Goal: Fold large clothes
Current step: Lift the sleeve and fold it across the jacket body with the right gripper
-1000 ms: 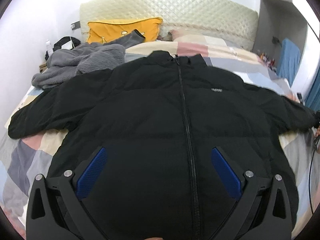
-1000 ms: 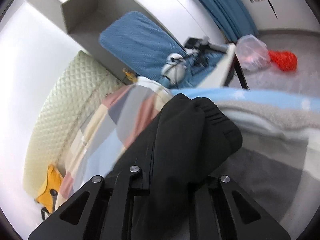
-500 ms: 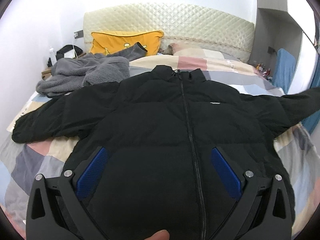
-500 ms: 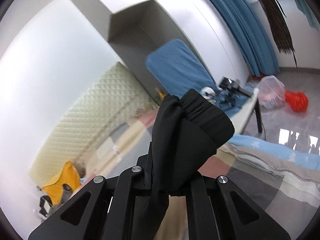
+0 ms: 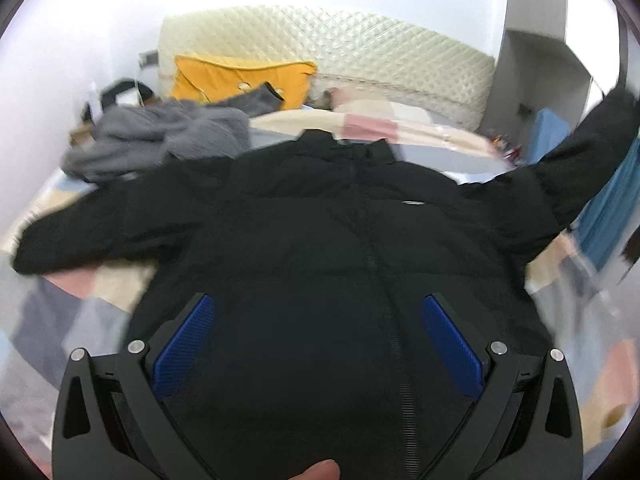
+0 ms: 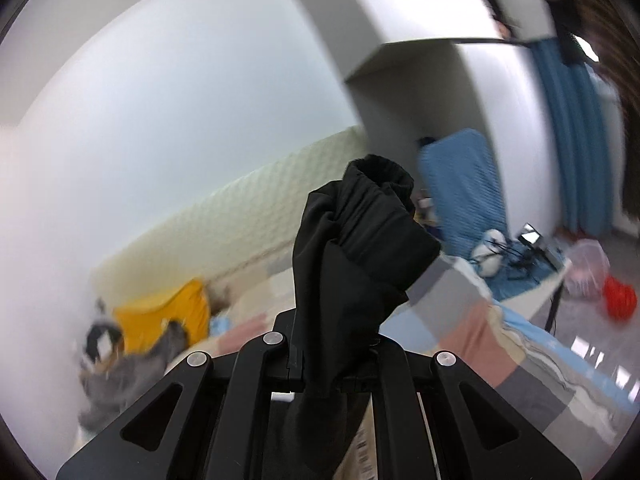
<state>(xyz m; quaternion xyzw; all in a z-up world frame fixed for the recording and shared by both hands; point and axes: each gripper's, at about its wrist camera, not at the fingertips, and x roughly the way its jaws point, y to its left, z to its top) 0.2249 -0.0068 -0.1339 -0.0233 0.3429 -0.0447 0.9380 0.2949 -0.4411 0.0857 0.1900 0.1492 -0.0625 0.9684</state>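
A black puffer jacket (image 5: 320, 248) lies front up on the patchwork bed (image 5: 80, 320), zipper shut, collar toward the headboard. My left gripper (image 5: 316, 340) is open and empty, hovering over the jacket's lower front; its blue pads (image 5: 184, 344) stand wide apart. My right gripper (image 6: 332, 360) is shut on the jacket's right sleeve cuff (image 6: 360, 248) and holds it up in the air. That raised sleeve shows at the right edge of the left wrist view (image 5: 588, 152). The other sleeve (image 5: 92, 232) lies flat, stretched out to the left.
A grey fleece garment (image 5: 160, 140) and a yellow pillow (image 5: 240, 80) lie near the quilted headboard (image 5: 360, 52). A blue cloth (image 6: 460, 200), a cluttered side table (image 6: 520, 268), blue curtains (image 6: 576, 128) and a red bag (image 6: 620, 300) are right of the bed.
My right gripper has lifted the sleeve cuff off the bed, up and toward the jacket's body. The left gripper has stayed open over the jacket's lower front.
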